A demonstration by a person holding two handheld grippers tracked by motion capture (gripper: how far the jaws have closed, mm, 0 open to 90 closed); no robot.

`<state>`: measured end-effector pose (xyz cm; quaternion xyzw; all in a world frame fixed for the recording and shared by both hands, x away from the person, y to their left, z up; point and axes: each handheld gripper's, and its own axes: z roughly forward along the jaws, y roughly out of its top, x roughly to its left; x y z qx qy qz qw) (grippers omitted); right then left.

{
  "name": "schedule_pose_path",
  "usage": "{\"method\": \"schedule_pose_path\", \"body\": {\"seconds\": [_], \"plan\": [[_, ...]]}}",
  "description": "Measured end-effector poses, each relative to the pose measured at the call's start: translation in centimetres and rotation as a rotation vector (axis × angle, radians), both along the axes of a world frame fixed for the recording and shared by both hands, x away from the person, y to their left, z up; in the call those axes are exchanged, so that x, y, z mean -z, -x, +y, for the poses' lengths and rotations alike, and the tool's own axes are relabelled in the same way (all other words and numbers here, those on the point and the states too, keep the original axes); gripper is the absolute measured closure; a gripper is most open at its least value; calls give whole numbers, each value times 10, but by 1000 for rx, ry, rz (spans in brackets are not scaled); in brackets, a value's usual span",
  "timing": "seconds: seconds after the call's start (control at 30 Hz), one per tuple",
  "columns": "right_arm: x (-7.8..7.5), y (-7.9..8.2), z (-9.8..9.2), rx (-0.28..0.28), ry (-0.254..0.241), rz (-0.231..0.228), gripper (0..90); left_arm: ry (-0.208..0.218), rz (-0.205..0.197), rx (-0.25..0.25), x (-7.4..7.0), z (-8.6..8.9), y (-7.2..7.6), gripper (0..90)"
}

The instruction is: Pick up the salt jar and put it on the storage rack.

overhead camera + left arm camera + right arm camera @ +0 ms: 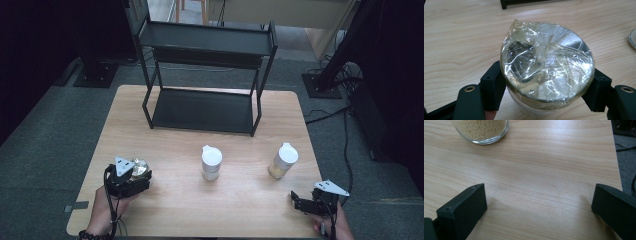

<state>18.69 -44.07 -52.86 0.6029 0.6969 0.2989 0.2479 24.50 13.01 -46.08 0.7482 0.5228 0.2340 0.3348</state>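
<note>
Gripping a jar (546, 72) by its sides, the left gripper (131, 176) sits near the counter's (200, 210) front-left corner. In the left gripper view one of the fingers (492, 86) presses the jar's left flank and the other its right flank, so the jar stands squarely between them, upright, its long axis rising from the wood toward the camera. Crinkled clear film covers its mouth. Whether its base rests on the counter or is just off it I cannot tell.

The right gripper (305, 202) hovers by the front-right corner with its fingers (461, 212) spread wide, bare wood between them. A glass jar of grain (283, 161) stands ahead of it, apart, and a white-capped jar (211, 162) stands mid-counter. A black rack (205, 75) occupies the back edge.

Judging from this, the left hand owns the coming move: its jar lies well forward-left of the rack, so the carry runs away from the person and rightward, keeping the jar upright so the film stays put.
</note>
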Motion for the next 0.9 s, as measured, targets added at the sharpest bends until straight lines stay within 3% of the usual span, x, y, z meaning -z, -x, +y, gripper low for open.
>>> {"method": "schedule_pose_path", "body": {"seconds": [0.23, 0.4, 0.5, 0.53, 0.57, 0.9], "plan": [[0, 0, 0, 0, 0, 0, 0, 8, -1, -32, -1, -2, -11, 306], [0, 0, 0, 0, 0, 0, 0, -4, -4, -16, -5, -7, -18, 307], [0, 0, 0, -1, 0, 0, 0, 39, -29, -14, -13, -9, -23, 312], [0, 0, 0, 0, 0, 0, 0, 24, -40, -18, -17, -10, -26, 347], [0, 0, 0, 0, 0, 1, 0, 14, -22, -15, -19, -12, -33, 348], [0, 0, 0, -7, 1, 1, 0, -1, -15, -29, -20, -16, -40, 350]]}}
